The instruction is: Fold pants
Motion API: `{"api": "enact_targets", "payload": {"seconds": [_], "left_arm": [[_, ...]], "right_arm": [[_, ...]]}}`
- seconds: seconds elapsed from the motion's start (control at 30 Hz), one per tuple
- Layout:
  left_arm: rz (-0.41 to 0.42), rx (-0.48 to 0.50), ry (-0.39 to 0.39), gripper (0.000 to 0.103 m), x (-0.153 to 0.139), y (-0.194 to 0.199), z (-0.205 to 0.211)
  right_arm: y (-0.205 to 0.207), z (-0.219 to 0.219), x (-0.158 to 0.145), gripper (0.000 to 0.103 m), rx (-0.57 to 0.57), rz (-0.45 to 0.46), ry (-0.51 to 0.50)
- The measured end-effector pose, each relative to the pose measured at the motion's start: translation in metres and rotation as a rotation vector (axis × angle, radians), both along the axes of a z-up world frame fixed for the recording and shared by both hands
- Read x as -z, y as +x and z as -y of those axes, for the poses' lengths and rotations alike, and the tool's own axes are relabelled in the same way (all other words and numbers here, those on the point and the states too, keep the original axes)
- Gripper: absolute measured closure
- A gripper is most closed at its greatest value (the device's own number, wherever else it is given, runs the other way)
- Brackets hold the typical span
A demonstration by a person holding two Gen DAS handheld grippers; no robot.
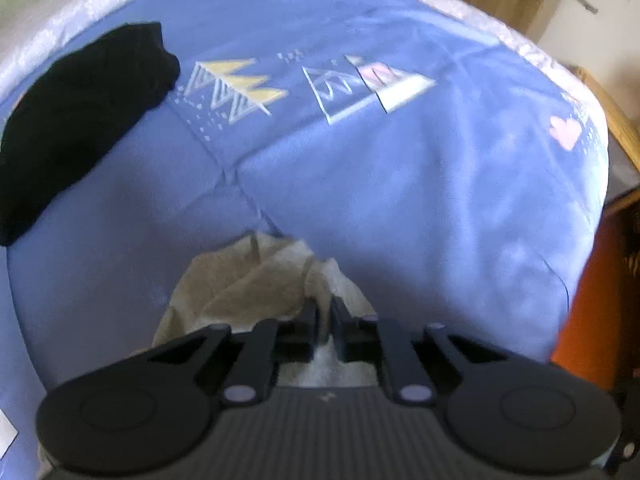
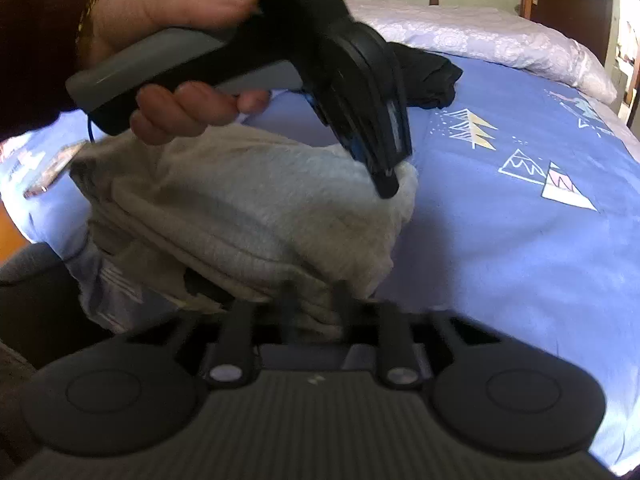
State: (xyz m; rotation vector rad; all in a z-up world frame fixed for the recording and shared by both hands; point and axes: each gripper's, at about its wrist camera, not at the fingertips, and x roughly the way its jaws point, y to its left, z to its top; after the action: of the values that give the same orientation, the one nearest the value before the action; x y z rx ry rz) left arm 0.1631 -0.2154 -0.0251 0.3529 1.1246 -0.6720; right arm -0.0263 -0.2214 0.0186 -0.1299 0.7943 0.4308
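1. At the lower centre of the left wrist view, the left gripper [image 1: 324,312] points down at a blue bedsheet [image 1: 400,184]. Its jaws stand nearly together, with a fold of the cream pants [image 1: 248,280] pinched between them.
2. The cream pants lie bunched just ahead of the left gripper's fingers [image 1: 308,316], in the lower middle of that frame, resting on the bedsheet.
3. A black garment [image 1: 80,112] lies at the upper left of the left wrist view, well apart from the pants.
4. The bedsheet carries printed tree and mountain motifs [image 1: 236,88] across the upper middle of the frame. A pale quilt [image 1: 100,0] runs along the far edge of the bed.
5. In the right wrist view, the right gripper [image 2: 312,300] sits at the lower centre. Its jaws are closed down on the near edge of the pants, with fabric gathered between the fingers.
6. The pants fill the centre left of the right wrist view as a raised, draped bundle, lifted off the bedsheet between the two grippers.
7. The left gripper appears at the upper centre of the right wrist view, angled downward, its tips clamped on the far right corner of the pants.
8. A person's hand [image 2: 172,60] wraps the left gripper's grey handle at the upper left; a dark sleeve [image 2: 32,48] covers the wrist.
9. Both frames are blurred.
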Motion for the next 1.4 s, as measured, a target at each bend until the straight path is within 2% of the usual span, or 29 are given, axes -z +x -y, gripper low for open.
{"api": "enact_targets", "payload": {"seconds": [0.1,0.2,0.3,0.37,0.4,0.43,0.47,0.5,0.57,0.6,0.67,0.77,0.8,0.83,0.87,0.93,1.0,1.07,1.13,1.2,1.27,1.3,1.4], "left_arm": [[0.012,-0.079,-0.067,0.099,-0.012,0.012,-0.009],[0.029,-0.132,-0.080,0.099,-0.015,0.021,-0.014],[0.022,-0.168,-0.070,0.099,-0.003,0.024,-0.010],[0.069,-0.226,-0.054,0.098,0.004,0.025,-0.010],[0.087,-0.252,-0.043,0.091,0.007,0.026,-0.008],[0.085,-0.270,-0.031,0.082,0.010,0.028,-0.008],[0.072,-0.280,-0.021,0.079,0.010,0.027,-0.009],[0.066,-0.276,-0.025,0.073,0.006,0.024,-0.011],[0.080,-0.245,-0.054,0.064,-0.011,0.016,-0.022],[0.081,-0.231,-0.077,0.059,-0.022,0.012,-0.030],[0.081,-0.220,-0.161,0.056,-0.049,0.000,-0.057],[0.104,-0.285,-0.299,0.049,-0.076,-0.021,-0.114],[0.104,-0.317,-0.336,0.045,-0.081,-0.028,-0.135],[0.101,-0.352,-0.362,0.040,-0.084,-0.036,-0.156],[0.097,-0.391,-0.376,0.036,-0.085,-0.044,-0.177],[0.083,-0.468,-0.381,0.022,-0.079,-0.059,-0.212],[0.035,-0.547,-0.392,0.021,-0.065,-0.070,-0.246],[-0.034,-0.625,-0.419,0.019,-0.048,-0.078,-0.274],[-0.097,-0.704,-0.459,0.013,-0.026,-0.078,-0.294],[-0.205,-0.766,-0.555,0.011,-0.001,-0.080,-0.308],[-0.299,-0.761,-0.647,0.010,0.017,-0.078,-0.308],[-0.319,-0.763,-0.663,0.006,0.024,-0.075,-0.305],[-0.361,-0.747,-0.684,0.005,0.046,-0.064,-0.291]], "right_arm": [[-0.004,0.001,-0.004,0.096,-0.007,0.011,0.007],[-0.016,0.007,-0.012,0.097,0.004,-0.006,0.064],[-0.024,0.008,-0.004,0.098,0.043,-0.079,0.114],[-0.024,0.005,0.010,0.101,0.038,-0.186,0.178],[-0.027,-0.001,0.018,0.101,0.034,-0.228,0.189],[-0.030,-0.007,0.023,0.101,0.034,-0.235,0.153],[-0.033,-0.014,0.027,0.101,0.038,-0.220,0.098],[-0.035,-0.015,0.027,0.101,0.037,-0.211,0.095],[-0.036,-0.002,0.013,0.100,0.047,-0.158,0.153],[-0.036,0.007,0.003,0.096,0.064,-0.113,0.173],[-0.033,0.024,-0.016,0.094,0.106,-0.041,0.196],[-0.025,0.049,-0.027,0.077,0.203,0.000,0.256],[-0.020,0.057,-0.028,0.068,0.248,0.000,0.297],[-0.016,0.064,-0.027,0.054,0.290,-0.006,0.345],[-0.013,0.069,-0.026,0.048,0.319,-0.013,0.397],[-0.006,0.076,-0.020,0.036,0.350,-0.037,0.494],[0.003,0.079,-0.014,0.029,0.371,-0.076,0.551],[0.013,0.074,-0.005,0.028,0.377,-0.116,0.588],[0.020,0.066,0.002,0.027,0.379,-0.142,0.608],[0.026,0.062,0.007,0.026,0.387,-0.147,0.602],[0.028,0.057,0.007,0.025,0.401,-0.151,0.588],[0.030,0.057,0.009,0.025,0.410,-0.159,0.586],[0.028,0.061,0.011,0.025,0.428,-0.180,0.606]]}}
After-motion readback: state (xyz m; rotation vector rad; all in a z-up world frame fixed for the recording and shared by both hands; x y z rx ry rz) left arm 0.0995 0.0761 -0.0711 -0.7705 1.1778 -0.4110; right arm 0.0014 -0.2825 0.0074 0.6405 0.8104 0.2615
